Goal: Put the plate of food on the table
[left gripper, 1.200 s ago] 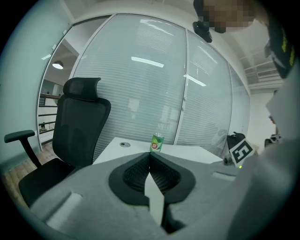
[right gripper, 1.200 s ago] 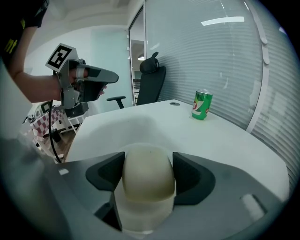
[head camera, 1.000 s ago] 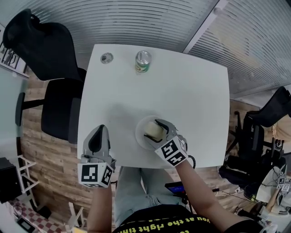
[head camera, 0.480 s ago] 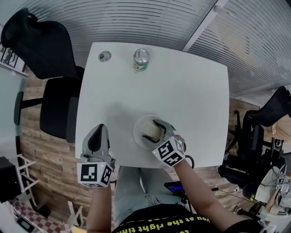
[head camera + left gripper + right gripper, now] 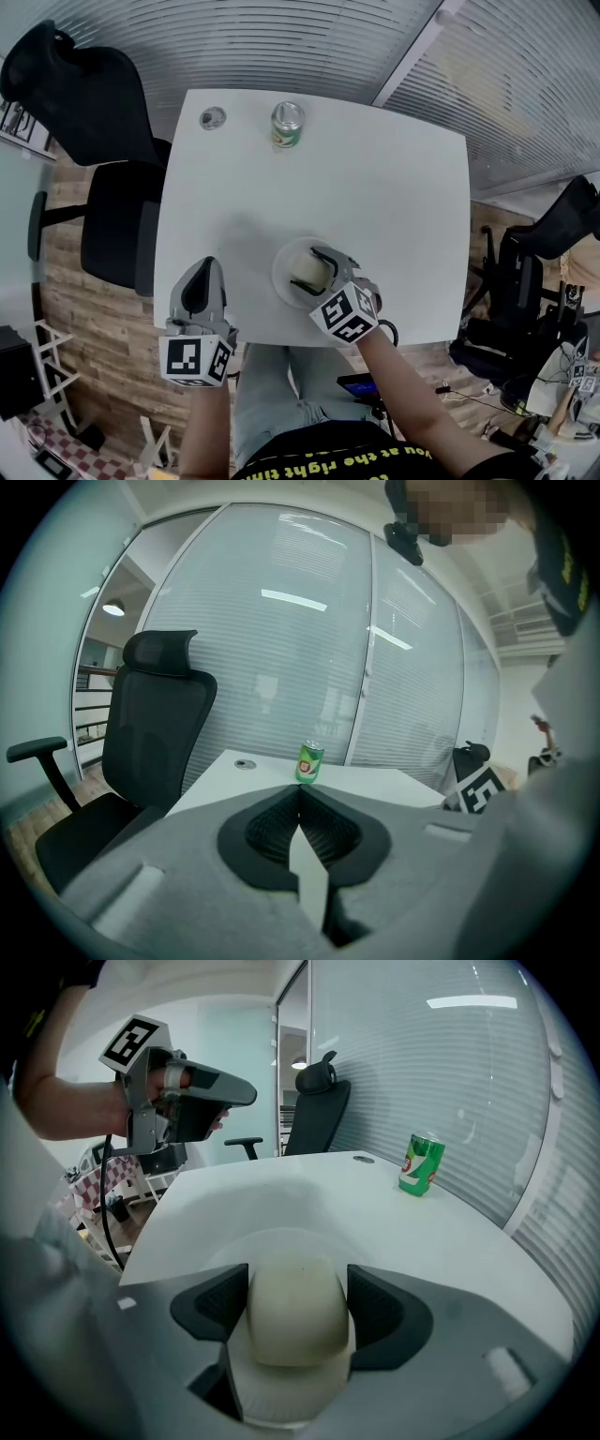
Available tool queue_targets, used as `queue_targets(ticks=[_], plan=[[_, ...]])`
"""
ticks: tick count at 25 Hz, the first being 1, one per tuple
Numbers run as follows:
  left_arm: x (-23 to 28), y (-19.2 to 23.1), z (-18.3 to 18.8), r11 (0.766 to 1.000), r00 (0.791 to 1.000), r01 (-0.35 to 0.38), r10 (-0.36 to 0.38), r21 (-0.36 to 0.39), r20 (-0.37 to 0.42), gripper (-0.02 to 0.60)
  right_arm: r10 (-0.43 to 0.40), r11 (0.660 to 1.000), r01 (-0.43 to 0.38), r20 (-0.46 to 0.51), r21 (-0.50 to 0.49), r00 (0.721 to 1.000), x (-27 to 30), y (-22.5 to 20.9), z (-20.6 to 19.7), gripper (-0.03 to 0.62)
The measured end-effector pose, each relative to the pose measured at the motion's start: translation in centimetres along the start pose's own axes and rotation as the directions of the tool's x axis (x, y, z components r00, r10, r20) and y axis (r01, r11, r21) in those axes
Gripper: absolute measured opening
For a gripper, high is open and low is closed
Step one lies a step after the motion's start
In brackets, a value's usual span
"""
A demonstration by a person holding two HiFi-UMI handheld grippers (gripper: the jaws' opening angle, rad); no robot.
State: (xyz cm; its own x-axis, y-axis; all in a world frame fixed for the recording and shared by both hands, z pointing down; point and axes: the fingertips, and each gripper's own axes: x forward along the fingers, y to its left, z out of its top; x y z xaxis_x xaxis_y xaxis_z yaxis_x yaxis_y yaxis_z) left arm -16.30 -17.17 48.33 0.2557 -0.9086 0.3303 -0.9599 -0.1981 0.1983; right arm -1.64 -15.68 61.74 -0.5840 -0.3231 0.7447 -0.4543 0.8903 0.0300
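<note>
Plate [image 5: 283, 281] rests on the white bench [image 5: 375, 187] near its front edge, with a pale bun [image 5: 307, 270] on it. Right claw [image 5: 298, 1307] brackets the bun, pads seemingly pressed against both sides. Left claw [image 5: 301, 808] hovers at the bench's near-left edge, closed tight on nothing. Green can [image 5: 286, 125] stands at the far side.

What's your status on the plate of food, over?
Left gripper shut, empty. Right gripper shut on bun. Plate down on table. Can far off, nothing blocking.
</note>
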Motion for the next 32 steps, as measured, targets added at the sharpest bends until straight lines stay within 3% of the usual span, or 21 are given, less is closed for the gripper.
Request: queue_targets(ticks=[9, 15, 18, 20, 24, 32], plan=[[0.2, -0.2, 0.7, 1.0, 1.0, 0.012, -0.012, -0.003, 0.013, 0.0, -0.011, 1.0, 0.012, 0.064, -0.027, 0.998, -1.4, 0.2, 2.5, 0.35], [0.4, -0.1, 1.4, 1.0, 1.0, 0.021, -0.021, 0.007, 0.022, 0.0, -0.032, 0.999, 0.035, 0.119, -0.017, 0.992, -2.7, -0.2, 4.3, 0.247], [0.5, -0.3, 1.9, 0.999, 0.999, 0.032, -0.033, 0.015, 0.025, 0.0, -0.045, 0.999, 0.044, 0.147, 0.006, 0.988, -3.4, -0.5, 5.0, 0.164], [0.6, -0.5, 2.3, 0.999, 0.999, 0.041, -0.041, 0.018, 0.029, 0.0, -0.062, 0.998, 0.06, 0.159, 0.017, 0.985, -3.9, -0.9, 5.5, 0.155], [0.8, -1.0, 3.0, 0.998, 0.998, 0.058, -0.059, 0.025, 0.035, 0.001, -0.089, 0.996, 0.085, 0.189, 0.033, 0.978, -5.0, -1.6, 6.3, 0.074], [1.5, -2.3, 4.8, 0.992, 0.993, 0.108, -0.111, 0.062, 0.051, 0.002, -0.137, 0.99, 0.128, 0.222, 0.053, 0.965, -6.7, -2.7, 7.8, 0.014]])
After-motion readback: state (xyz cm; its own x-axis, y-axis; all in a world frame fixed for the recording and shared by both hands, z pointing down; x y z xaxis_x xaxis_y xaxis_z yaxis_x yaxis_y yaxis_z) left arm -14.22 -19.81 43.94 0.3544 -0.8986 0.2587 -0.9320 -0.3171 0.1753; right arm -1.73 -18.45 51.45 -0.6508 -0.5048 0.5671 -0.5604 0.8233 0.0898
